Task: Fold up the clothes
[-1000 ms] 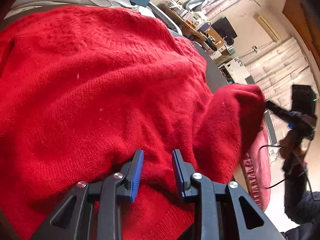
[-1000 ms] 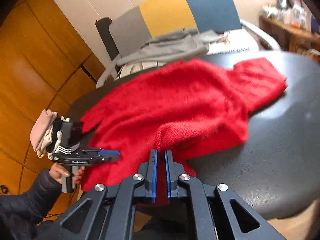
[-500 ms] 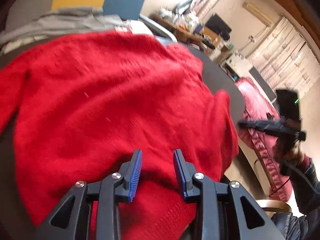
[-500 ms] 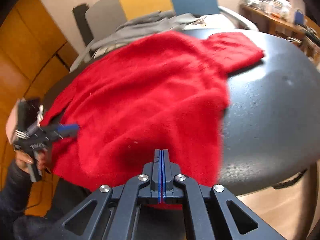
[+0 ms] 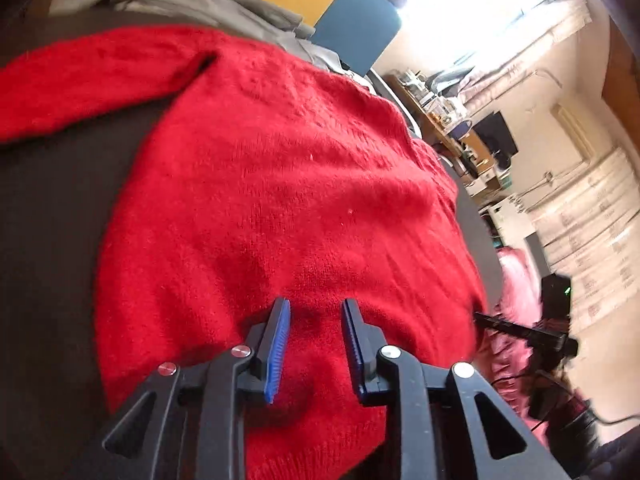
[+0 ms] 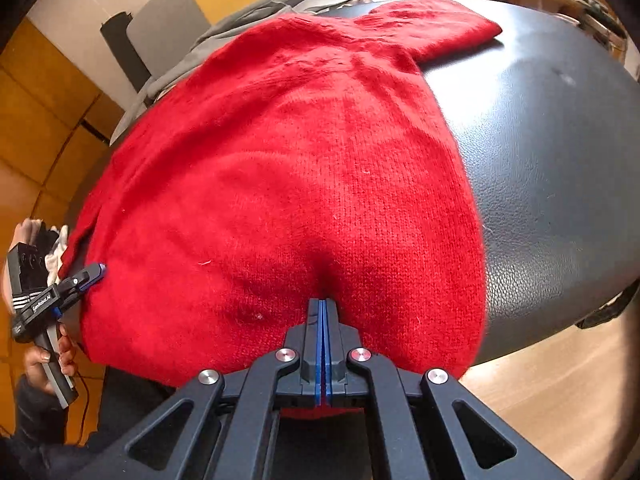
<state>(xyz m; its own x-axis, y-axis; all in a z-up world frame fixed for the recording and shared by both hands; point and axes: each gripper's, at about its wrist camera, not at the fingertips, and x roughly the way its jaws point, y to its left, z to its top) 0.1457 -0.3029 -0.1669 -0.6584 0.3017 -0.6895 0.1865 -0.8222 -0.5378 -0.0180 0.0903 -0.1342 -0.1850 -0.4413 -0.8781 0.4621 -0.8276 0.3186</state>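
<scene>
A second ago the sweater (image 6: 280, 168) lay bunched, with its near right corner folded over in a lump; now it lies spread flat on the table (image 6: 552, 152), body smooth, one sleeve (image 6: 436, 28) stretched out to the far right and the other (image 5: 92, 80) to the far left. The right tool (image 6: 322, 308) has gone from a narrow gap to pads pressed fully together, pinching the near hem. The left tool (image 5: 316, 320) has its pads apart as before, with the hem between them but not clamped. I judge the garment has just been pulled straight, which leaves it laid out ready for folding, with no fold in it. The table is dark, leather-grained and rounded, its near edge dropping to a wooden floor (image 6: 560, 392). At the far side a chair (image 6: 224, 12) with grey, yellow and blue panels carries grey cloth (image 6: 240, 16). Orange panelled walling (image 6: 44, 120) stands left, cluttered shelves (image 5: 452, 120) and a bright window (image 5: 472, 4) right.
</scene>
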